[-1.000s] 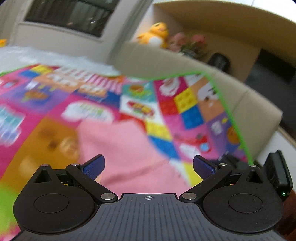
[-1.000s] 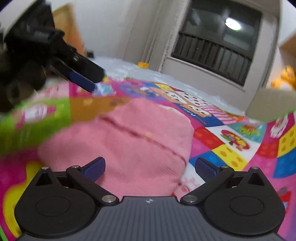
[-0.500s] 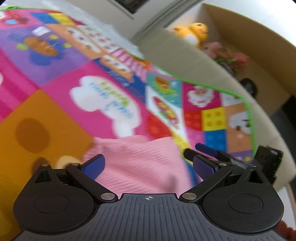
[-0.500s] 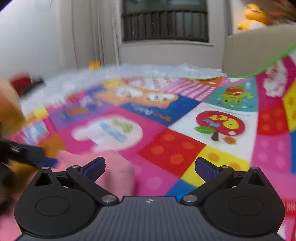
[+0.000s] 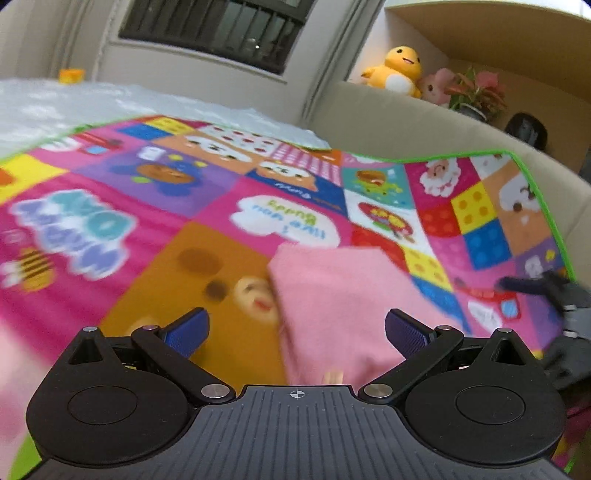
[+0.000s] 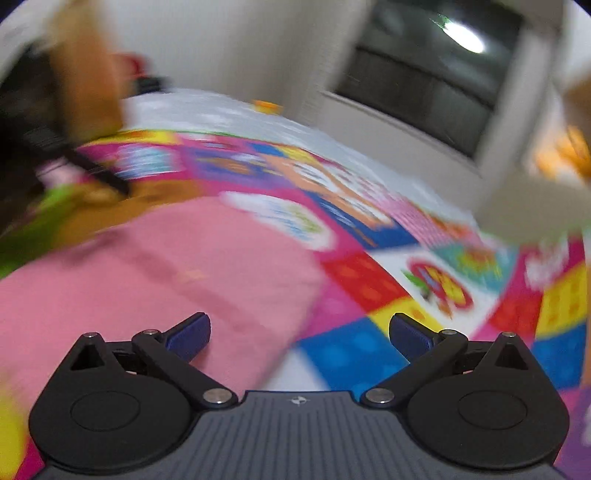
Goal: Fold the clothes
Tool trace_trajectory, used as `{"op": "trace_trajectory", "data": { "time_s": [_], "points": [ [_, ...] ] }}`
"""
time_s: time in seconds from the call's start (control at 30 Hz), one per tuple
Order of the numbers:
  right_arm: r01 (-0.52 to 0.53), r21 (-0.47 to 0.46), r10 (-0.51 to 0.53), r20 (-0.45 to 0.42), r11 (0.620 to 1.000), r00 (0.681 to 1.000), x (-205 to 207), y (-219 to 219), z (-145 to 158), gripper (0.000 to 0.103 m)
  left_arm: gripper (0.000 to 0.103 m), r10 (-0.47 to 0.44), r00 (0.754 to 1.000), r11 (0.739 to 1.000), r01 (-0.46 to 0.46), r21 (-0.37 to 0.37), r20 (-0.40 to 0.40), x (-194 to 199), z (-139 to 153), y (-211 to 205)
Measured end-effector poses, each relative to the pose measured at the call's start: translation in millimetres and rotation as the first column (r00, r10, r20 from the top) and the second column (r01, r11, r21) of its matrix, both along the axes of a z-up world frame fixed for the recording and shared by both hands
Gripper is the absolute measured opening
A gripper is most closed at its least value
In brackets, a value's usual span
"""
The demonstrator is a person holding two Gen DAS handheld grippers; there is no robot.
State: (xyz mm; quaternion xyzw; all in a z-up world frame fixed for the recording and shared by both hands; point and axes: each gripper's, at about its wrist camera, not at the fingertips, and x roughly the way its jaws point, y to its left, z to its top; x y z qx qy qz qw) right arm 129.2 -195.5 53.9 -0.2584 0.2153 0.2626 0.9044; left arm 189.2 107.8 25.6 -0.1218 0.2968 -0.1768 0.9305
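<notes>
A pink garment (image 5: 343, 291) lies flat on a bright patchwork play mat (image 5: 110, 221). My left gripper (image 5: 295, 328) hangs open above the garment's near left edge, with nothing between its blue pads. In the right wrist view the same pink garment (image 6: 177, 273) spreads to the left, blurred by motion. My right gripper (image 6: 299, 332) is open over the garment's right edge, holding nothing. The right gripper's dark fingers (image 5: 524, 286) show at the far right of the left wrist view. The left gripper (image 6: 92, 170) shows as a dark blur at the left of the right wrist view.
A beige padded rail (image 5: 424, 129) borders the mat on the far side. On the shelf behind it sit a yellow plush duck (image 5: 399, 68) and a potted plant (image 5: 476, 92). A barred window (image 5: 218, 29) is set in the back wall. White bedding (image 5: 74, 107) lies beyond the mat.
Both grippers have swung back and lifted away from the garment. The left wrist view now looks across the mat toward the window. The right wrist view has turned left, with the garment filling its lower left.
</notes>
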Motion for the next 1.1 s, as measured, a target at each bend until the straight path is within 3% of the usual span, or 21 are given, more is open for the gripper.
{"op": "trace_trajectory", "data": {
  "time_s": [0.1,0.2,0.3,0.37,0.47,0.53,0.57,0.7,0.83,1.1],
  "points": [
    [-0.178,-0.015,0.178,-0.001,0.984,0.984,-52.6,15.0,3.1,0.103,0.103,0.0,1.0,0.997,-0.002,0.071,0.024,-34.1,1.7,0.5],
    [-0.273,-0.112,0.275,0.004,0.955,0.961,-80.1,39.7,-15.3,0.103,0.103,-0.011,0.999,0.995,0.008,0.101,0.032,-61.1,0.7,-1.6],
    [-0.234,-0.186,0.241,0.017,0.954,0.97,-76.5,59.5,-37.7,0.103,0.103,-0.004,1.0,0.997,0.002,0.081,0.03,-76.7,1.7,-1.2],
    [-0.181,-0.169,0.183,0.001,0.969,0.983,-63.0,64.4,-40.3,0.096,0.103,-0.017,0.999,0.996,0.014,0.083,0.036,-86.4,4.3,-3.1],
    [-0.058,0.083,0.069,-0.148,0.995,0.987,-25.4,46.3,-13.0,0.093,0.103,-0.091,0.995,0.988,0.083,0.132,0.051,-100.3,7.8,-12.4],
    [0.032,0.246,0.024,-0.224,0.969,0.974,-4.5,27.7,6.8,0.093,0.103,-0.15,0.987,0.975,0.137,0.176,0.058,-107.3,7.0,-22.7],
    [0.035,0.251,0.022,-0.222,0.967,0.975,-4.9,25.9,7.7,0.094,0.103,-0.178,0.982,0.966,0.163,0.2,0.059,-109.6,5.1,-29.3],
    [-0.032,0.135,0.052,-0.147,0.99,0.988,-25.7,32.7,-4.9,0.097,0.103,-0.234,0.972,0.941,0.218,0.26,0.034,-102.9,-10.8,-57.3],
    [-0.09,0.013,0.091,-0.076,0.996,0.993,-46.6,39.5,-17.4,0.098,0.103,-0.227,0.974,0.933,0.213,0.29,0.016,-84.7,-20.4,-73.3],
    [-0.167,-0.256,0.19,0.065,0.952,0.98,-84.8,58.2,-51.8,0.1,0.103,-0.185,0.982,0.968,0.175,0.181,0.037,-62.9,-0.1,-56.1]
  ]
}}
